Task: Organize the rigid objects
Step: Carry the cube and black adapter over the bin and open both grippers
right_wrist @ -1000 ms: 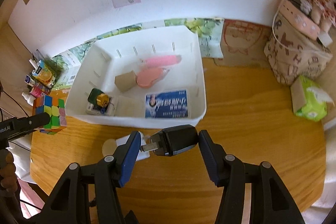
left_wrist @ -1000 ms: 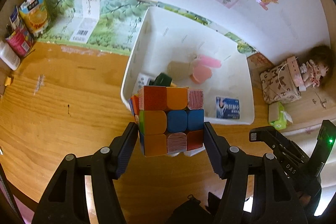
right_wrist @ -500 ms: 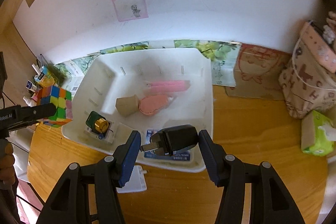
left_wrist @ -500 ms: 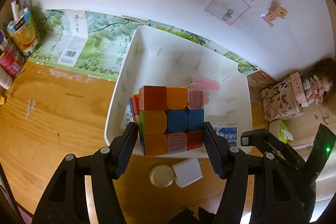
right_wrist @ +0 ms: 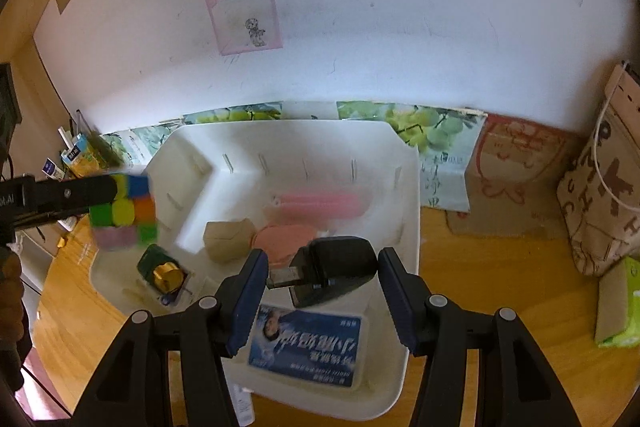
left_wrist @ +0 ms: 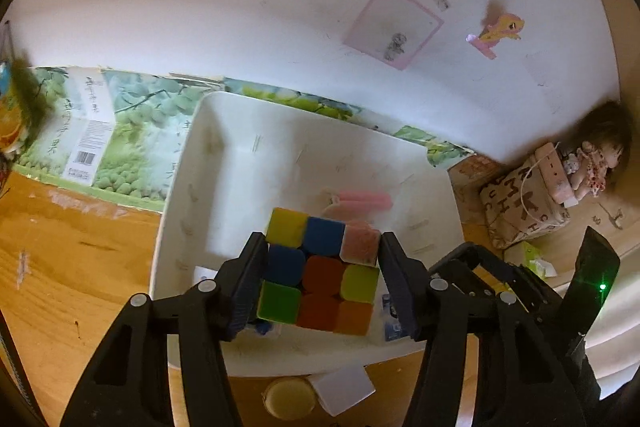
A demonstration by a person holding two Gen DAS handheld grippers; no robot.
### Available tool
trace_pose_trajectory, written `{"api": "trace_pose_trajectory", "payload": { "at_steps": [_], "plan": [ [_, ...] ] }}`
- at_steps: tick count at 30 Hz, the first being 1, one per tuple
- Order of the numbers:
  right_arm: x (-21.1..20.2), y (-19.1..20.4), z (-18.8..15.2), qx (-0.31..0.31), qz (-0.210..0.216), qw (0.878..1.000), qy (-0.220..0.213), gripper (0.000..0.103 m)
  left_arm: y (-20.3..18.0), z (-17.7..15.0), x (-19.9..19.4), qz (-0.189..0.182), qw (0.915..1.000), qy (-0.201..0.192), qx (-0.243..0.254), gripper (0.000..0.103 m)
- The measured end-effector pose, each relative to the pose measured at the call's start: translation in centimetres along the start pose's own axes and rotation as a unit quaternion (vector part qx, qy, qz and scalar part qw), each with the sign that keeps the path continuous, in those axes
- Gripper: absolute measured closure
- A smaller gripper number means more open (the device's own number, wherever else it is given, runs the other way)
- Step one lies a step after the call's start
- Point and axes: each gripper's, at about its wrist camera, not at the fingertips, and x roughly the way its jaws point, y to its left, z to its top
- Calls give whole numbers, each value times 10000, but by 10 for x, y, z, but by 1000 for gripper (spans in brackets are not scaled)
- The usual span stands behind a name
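— White bin [left_wrist: 188, 187] in the middle of the wooden table [right_wrist: 500, 287]: where do the two grippers stand against it?

— Both are over it. The left gripper [left_wrist: 322, 247] is above the bin's near-left part and carries the puzzle cube [left_wrist: 320, 275]. Its jaws have just been closing, and both pads lie flat against the cube's opposite sides, so the cube is clamped and clear of the bin floor.

— And the right one?

— The right gripper [right_wrist: 320, 259] is over the bin's near side with its jaws partly apart, the black charger [right_wrist: 336, 271] gripped crosswise between them. The charger's body is against one finger and its metal prongs point at the other.

— What already lies in the bin?

— A blue-labelled packet [right_wrist: 308, 347] by the near wall, a tan box [right_wrist: 228, 239] in the middle, a pink tube [right_wrist: 320, 205] towards the far wall, and a green thing with a gold cap [right_wrist: 164, 271] in the near-left corner.

— Anything outside it?

— A white block [left_wrist: 344, 387] and a round cap [left_wrist: 288, 397], touching each other on the table just in front of the bin's near wall.
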Motion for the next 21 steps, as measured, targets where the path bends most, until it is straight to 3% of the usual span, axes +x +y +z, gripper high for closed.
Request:
{"api": "trace_pose_trajectory", "payload": {
  "at_steps": [4, 10, 12, 14, 21],
  "plan": [
    [8, -2, -1, -81, 2, 10000, 44, 45, -7, -2, 10, 39, 9999, 105, 109, 42],
    [13, -6, -2, -12, 15, 9999, 105, 45, -15, 0, 1, -15, 9996, -170, 232, 41],
    [11, -6, -2, -10, 8, 10000, 48, 40, -14, 0, 0, 23, 9996, -154, 231, 41],
    [9, -5, -1, -18, 35, 10000, 16, 36, -12, 0, -1, 68, 9997, -139, 175, 39],
    [-3, -4, 0, -12, 61, 9999, -82, 35, -17, -2, -17, 133, 9992, -300, 208, 32]
  ]
}}
